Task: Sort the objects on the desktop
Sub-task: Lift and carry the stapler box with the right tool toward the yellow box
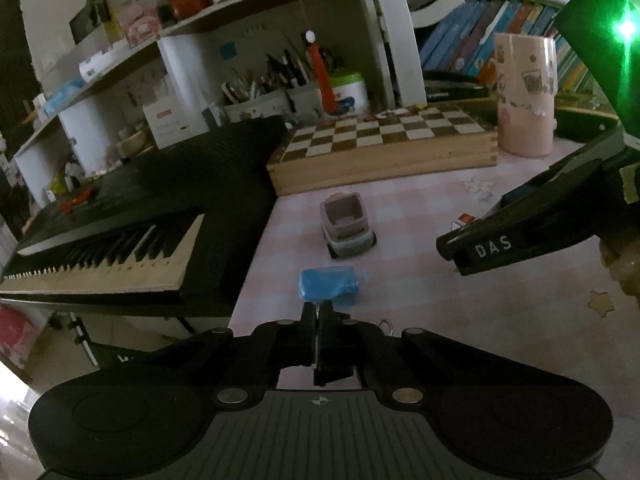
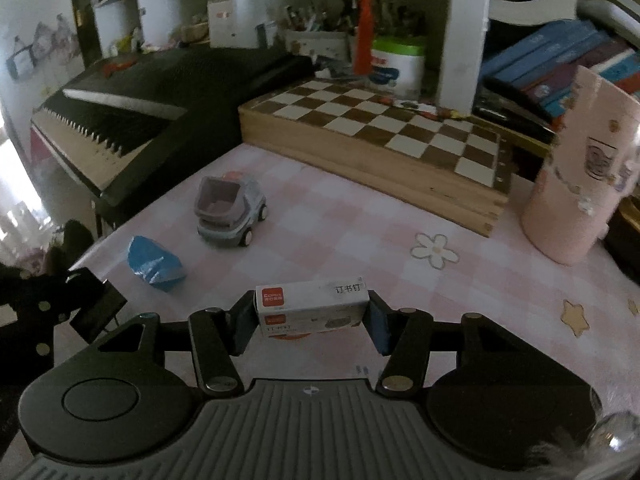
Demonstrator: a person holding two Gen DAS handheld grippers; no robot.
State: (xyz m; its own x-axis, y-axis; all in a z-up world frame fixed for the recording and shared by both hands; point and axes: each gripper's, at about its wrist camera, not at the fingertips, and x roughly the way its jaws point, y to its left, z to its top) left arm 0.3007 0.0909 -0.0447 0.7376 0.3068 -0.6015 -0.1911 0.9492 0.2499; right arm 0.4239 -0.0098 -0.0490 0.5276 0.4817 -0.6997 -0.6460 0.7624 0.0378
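The right tool (image 2: 312,312) was clenched on a small white staple box (image 2: 312,304), one pad against each short end, the box low over the pink checked worktop (image 2: 360,220). The left tool (image 1: 319,312) was clamped shut on nothing, its tips just short of a blue wrapped packet (image 1: 328,286) lying on the worktop. The step in hand looked like the pick-up of the box; the next move would call for lifting it clear and carrying it to wherever it belongs (possibly the pink cup (image 2: 576,184), far right of the tool), while keeping the grip square so the box would not pivot.

Beyond the packet stood a toy truck (image 1: 347,228), then a chessboard box (image 1: 380,144), with a keyboard (image 1: 120,248) off to the left. Only the right wrist view showed the grip on the box; the left wrist view showed the right tool from outside, with just a corner of the box peeking out.
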